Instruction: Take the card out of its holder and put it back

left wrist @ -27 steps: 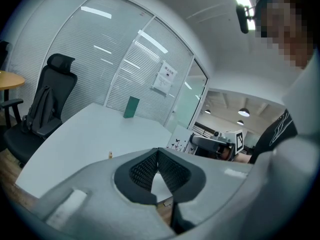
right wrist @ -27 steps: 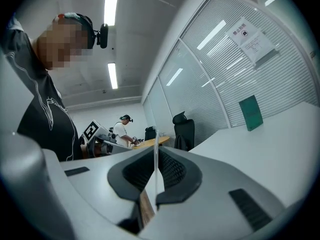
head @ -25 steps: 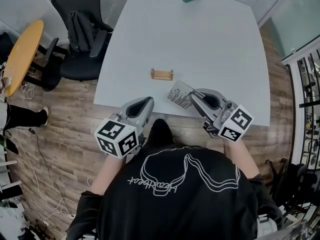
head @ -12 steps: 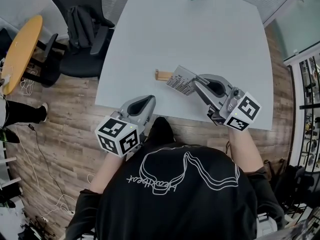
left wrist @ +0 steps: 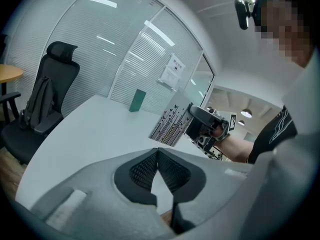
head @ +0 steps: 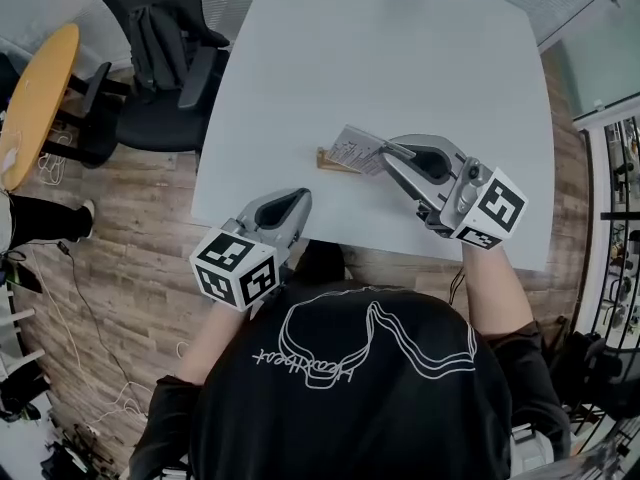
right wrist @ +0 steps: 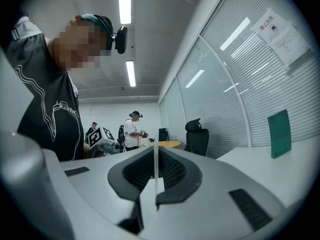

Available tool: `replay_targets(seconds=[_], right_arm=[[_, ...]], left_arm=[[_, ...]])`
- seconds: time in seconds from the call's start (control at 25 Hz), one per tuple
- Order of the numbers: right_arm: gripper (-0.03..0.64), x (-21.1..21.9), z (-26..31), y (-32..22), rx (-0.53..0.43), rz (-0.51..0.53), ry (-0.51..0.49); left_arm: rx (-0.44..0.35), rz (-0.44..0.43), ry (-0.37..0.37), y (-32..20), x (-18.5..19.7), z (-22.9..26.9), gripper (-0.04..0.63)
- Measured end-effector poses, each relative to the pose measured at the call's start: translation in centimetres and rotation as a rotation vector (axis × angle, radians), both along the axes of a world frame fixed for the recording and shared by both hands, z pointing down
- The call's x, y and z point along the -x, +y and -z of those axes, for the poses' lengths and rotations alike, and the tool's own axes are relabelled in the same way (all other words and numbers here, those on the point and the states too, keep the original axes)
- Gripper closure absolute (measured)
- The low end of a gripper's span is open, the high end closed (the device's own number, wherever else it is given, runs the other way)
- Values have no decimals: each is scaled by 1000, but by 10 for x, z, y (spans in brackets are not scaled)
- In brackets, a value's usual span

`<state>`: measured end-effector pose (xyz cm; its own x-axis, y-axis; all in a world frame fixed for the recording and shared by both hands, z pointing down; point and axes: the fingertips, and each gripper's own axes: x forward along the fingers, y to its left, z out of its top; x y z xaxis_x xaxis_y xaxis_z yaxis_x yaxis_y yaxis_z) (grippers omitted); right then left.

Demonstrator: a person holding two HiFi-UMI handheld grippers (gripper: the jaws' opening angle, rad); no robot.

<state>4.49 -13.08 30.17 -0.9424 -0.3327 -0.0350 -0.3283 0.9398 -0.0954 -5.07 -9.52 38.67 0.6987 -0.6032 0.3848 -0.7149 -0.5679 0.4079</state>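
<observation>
Since the right gripper (head: 385,153) pinches the card (head: 352,148) just above the wooden holder (head: 323,157) while the left gripper (head: 297,198) idles nearer, jaws pressed together, line the card's lower edge along the holder before lowering.

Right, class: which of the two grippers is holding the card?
The right gripper: its jaws pinch the card by its edge. The left gripper is shut on nothing, apart from the card.

black white-printed t-shirt (head: 350,398); grey left gripper (head: 298,200), right gripper (head: 388,153)
</observation>
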Motion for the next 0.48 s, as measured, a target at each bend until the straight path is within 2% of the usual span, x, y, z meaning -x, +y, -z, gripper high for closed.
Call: replay_targets(seconds=[0.2,0.36,0.48], right_arm=[[592,18,-7,-21,-49,81,52],[592,26,-10,-30,-43,156,68],[592,21,-15,-27,-25,175,78]], left_arm=[[23,16,-4,-27,15,-10,581],[57,30,-5,-41,24,-14,581],[72,35,-11,-38,22,-15,581]])
